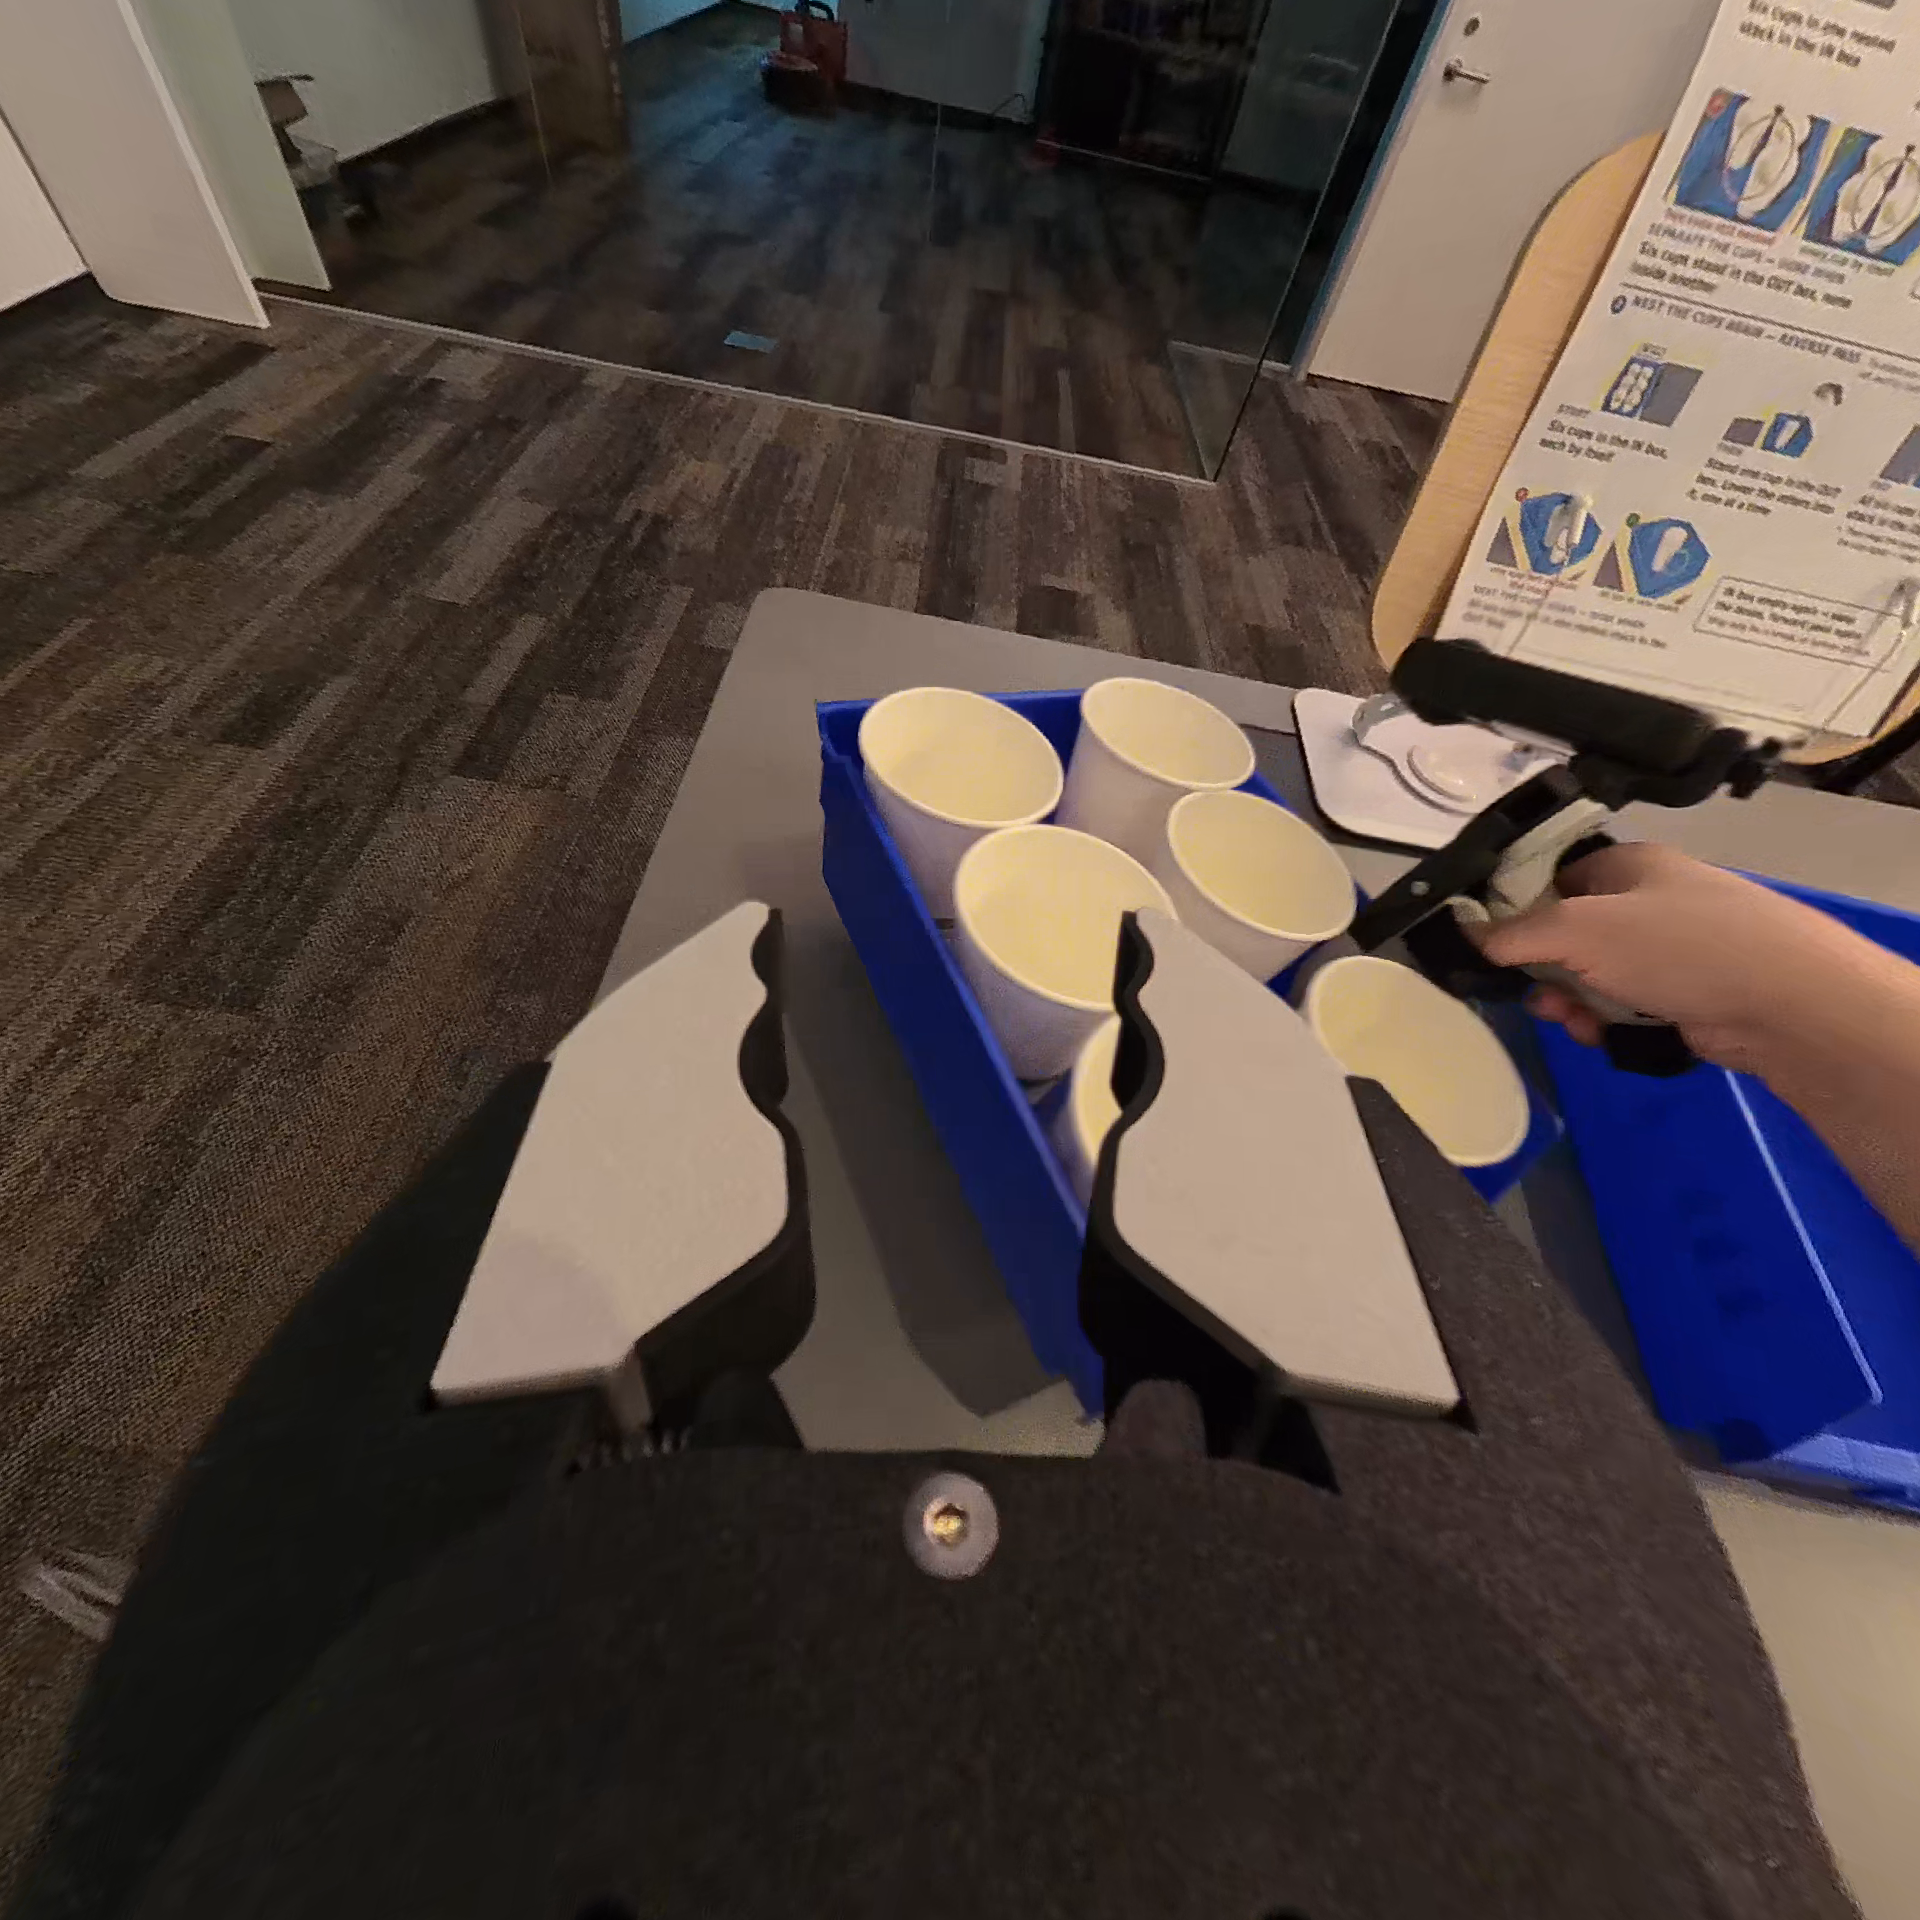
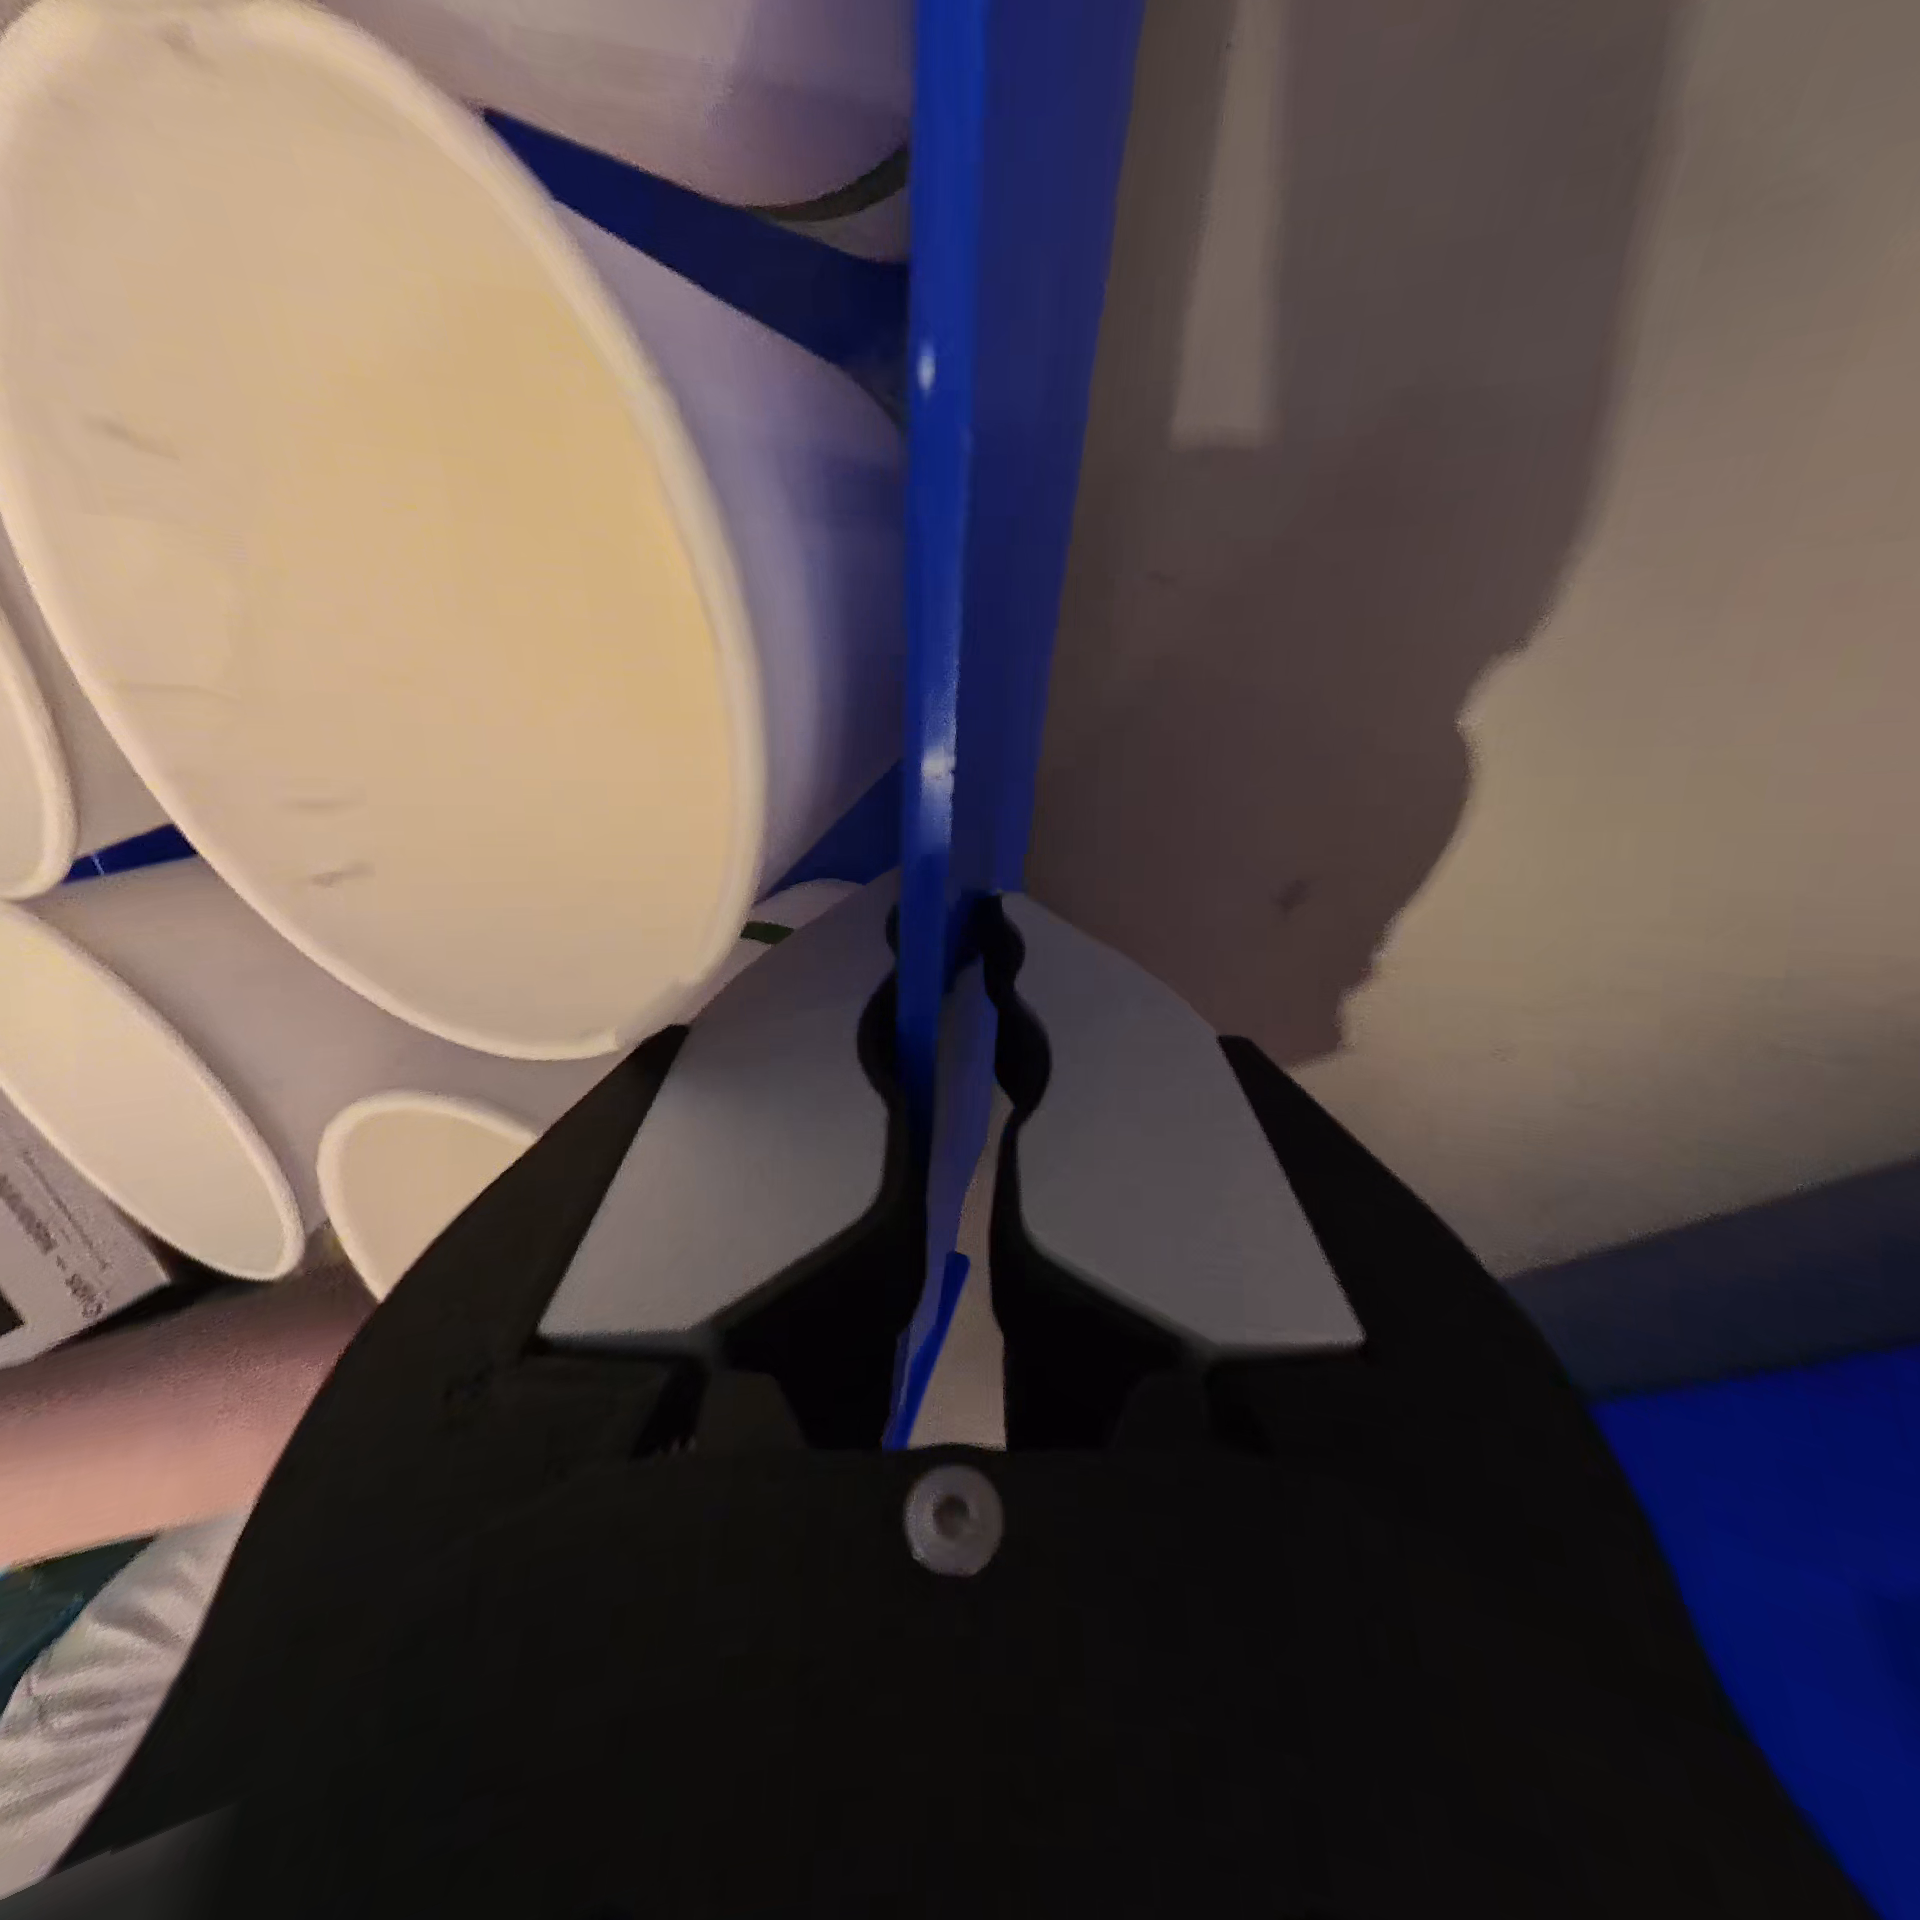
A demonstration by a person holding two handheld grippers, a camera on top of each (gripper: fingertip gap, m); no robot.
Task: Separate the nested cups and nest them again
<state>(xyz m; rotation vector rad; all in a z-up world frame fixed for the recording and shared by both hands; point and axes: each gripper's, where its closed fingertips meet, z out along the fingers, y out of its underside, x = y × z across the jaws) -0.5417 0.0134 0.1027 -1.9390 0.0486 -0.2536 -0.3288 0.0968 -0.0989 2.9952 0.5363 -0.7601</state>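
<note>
The cups (image 1: 1049, 935) look like matt white paper with a creamy inside, and the bin (image 1: 935, 1039) is glossy blue plastic. The bench (image 1: 727, 831) is smooth, matt grey. The floor (image 1: 364, 623) looks like rough carpet.

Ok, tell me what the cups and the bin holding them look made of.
Cups: probably paper, matte white outside, cream inside, with thin rolled rims. Blue bin: looks like rigid moulded plastic, smooth and slightly glossy; highlights glint on the thin wall where the right tongs clamp it.

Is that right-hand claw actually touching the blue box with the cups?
Touching. The right wrist view shows the right gripper pinching the blue box wall.
</note>
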